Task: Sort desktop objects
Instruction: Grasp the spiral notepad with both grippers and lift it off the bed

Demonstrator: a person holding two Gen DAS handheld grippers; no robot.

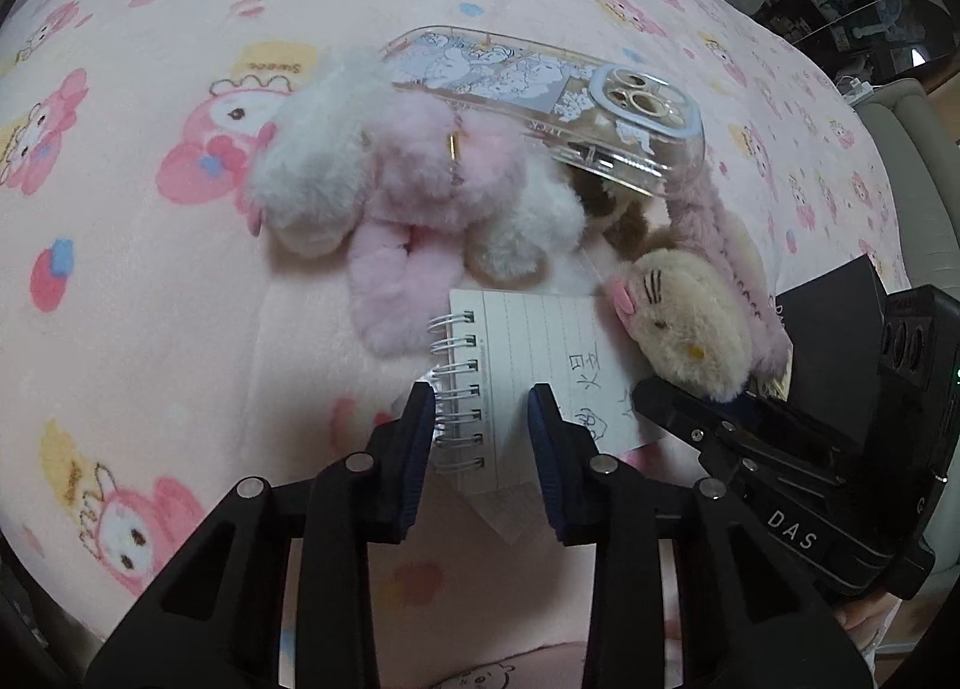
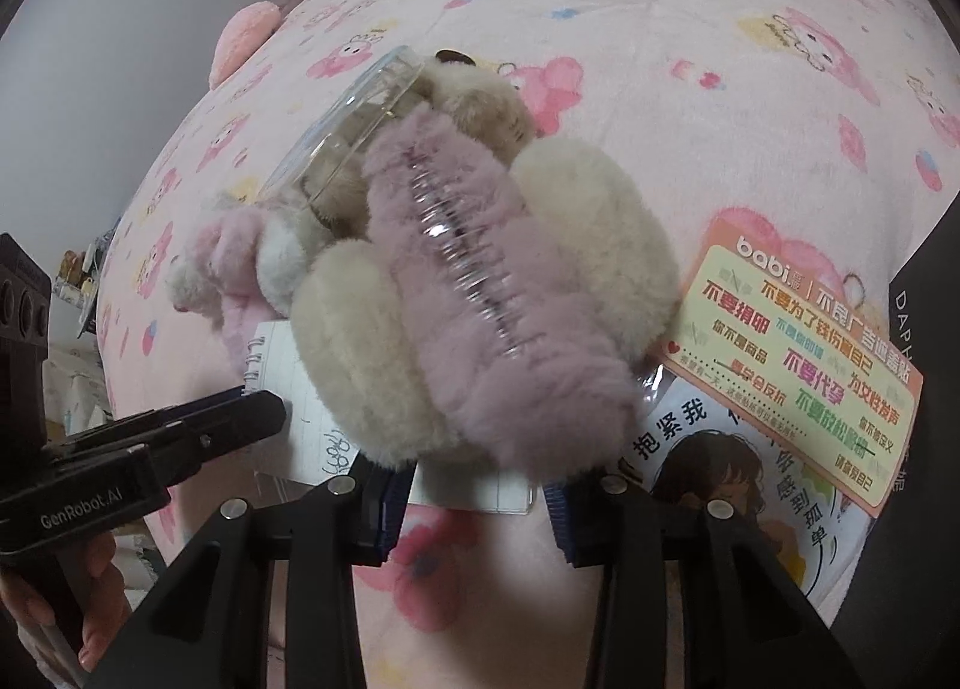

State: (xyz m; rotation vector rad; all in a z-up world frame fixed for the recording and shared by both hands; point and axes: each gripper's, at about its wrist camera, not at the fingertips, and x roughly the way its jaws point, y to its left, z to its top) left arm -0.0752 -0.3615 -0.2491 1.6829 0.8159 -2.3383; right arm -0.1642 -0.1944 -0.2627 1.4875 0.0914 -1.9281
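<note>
A small spiral notebook [image 1: 528,365] lies flat on the pink cartoon blanket [image 1: 150,281]. My left gripper [image 1: 483,407] stands over its ring binding, jaws partly apart, one finger outside the rings and one over the page, pads not pressing. A cream and lilac plush hair clip [image 2: 480,293] rests on the notebook's [image 2: 270,365] right side. My right gripper [image 2: 468,485] has the clip's lower end filling its jaws, with fur over both tips. Seen from the left wrist, the right gripper [image 1: 654,395] meets the clip [image 1: 684,323] at its cat face.
A pink and white plush [image 1: 408,179], a clear phone case [image 1: 540,83] and a brown plush [image 1: 600,203] lie behind the notebook. A sticker card [image 2: 798,365], an illustrated booklet [image 2: 720,473] and a black box [image 2: 924,341] sit to the right. A hand [image 2: 90,605] holds the left gripper [image 2: 264,410].
</note>
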